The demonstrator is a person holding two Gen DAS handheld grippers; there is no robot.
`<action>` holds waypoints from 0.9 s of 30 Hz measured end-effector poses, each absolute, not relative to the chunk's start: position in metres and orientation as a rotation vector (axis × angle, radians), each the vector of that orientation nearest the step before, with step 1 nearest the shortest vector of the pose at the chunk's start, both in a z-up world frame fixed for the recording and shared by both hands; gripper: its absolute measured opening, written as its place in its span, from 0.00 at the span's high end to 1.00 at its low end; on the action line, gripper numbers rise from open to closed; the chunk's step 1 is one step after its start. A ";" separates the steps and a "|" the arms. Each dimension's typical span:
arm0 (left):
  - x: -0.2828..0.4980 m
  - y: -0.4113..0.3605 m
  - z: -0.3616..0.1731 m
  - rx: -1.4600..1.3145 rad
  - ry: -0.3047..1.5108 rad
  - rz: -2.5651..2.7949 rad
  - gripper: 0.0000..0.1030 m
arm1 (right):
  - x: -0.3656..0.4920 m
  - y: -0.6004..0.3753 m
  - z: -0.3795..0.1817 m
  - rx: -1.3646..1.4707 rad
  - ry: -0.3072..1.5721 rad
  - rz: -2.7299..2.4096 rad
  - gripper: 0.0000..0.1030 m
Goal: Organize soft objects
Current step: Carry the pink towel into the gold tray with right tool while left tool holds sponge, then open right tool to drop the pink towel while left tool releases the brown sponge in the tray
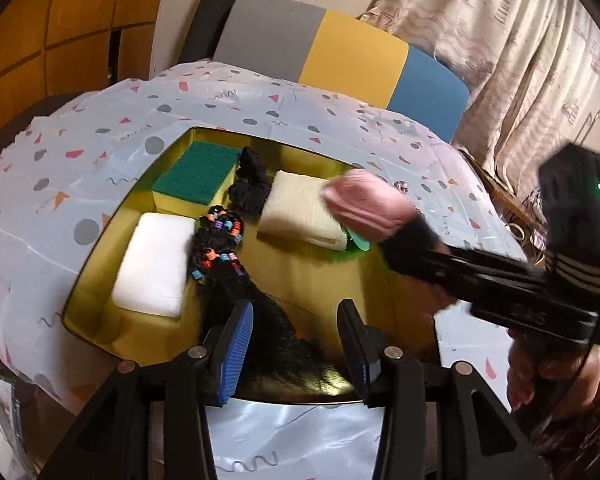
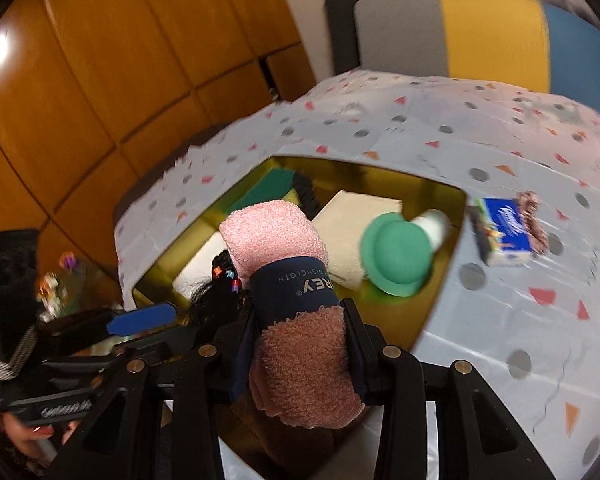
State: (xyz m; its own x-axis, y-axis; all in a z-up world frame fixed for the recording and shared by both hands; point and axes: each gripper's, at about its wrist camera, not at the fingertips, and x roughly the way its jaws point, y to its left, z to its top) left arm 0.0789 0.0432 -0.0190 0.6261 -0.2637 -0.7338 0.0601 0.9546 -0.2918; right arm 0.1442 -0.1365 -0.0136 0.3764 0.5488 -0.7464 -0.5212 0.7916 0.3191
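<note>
A gold tray (image 1: 300, 276) on the table holds a green scouring sponge (image 1: 198, 178), a white sponge (image 1: 156, 264), a black scrunchie (image 1: 250, 184), a folded cream cloth (image 1: 300, 208), a green round item (image 2: 396, 256) and a black beaded hair piece (image 1: 228, 248). My left gripper (image 1: 296, 312) stands open over the loose tail of the hair piece, its pads clear of it. My right gripper (image 2: 300, 312) is shut on a rolled pink dishcloth (image 2: 284, 236) with a navy band. It hangs over the tray's right part, above the cream cloth, blurred in the left wrist view.
A blue tissue packet (image 2: 504, 232) and a brown scrunchie (image 2: 534, 216) lie on the patterned tablecloth (image 2: 500, 320) right of the tray. A grey, yellow and blue chair back (image 1: 340, 52) stands behind the table. Wooden cabinets (image 2: 100, 80) are at left, a curtain (image 1: 520, 60) at right.
</note>
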 end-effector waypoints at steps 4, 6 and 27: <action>0.079 0.048 -0.023 -0.256 0.888 -0.193 0.57 | 0.158 -0.110 -0.025 -0.104 1.017 0.699 0.61; 0.079 0.052 -0.024 -0.270 0.889 -0.190 0.57 | 0.165 -0.099 -0.032 -0.173 1.041 0.717 0.60; 0.073 0.037 -0.031 -0.252 0.912 -0.220 0.57 | 0.150 -0.148 -0.007 -0.074 0.899 0.548 0.35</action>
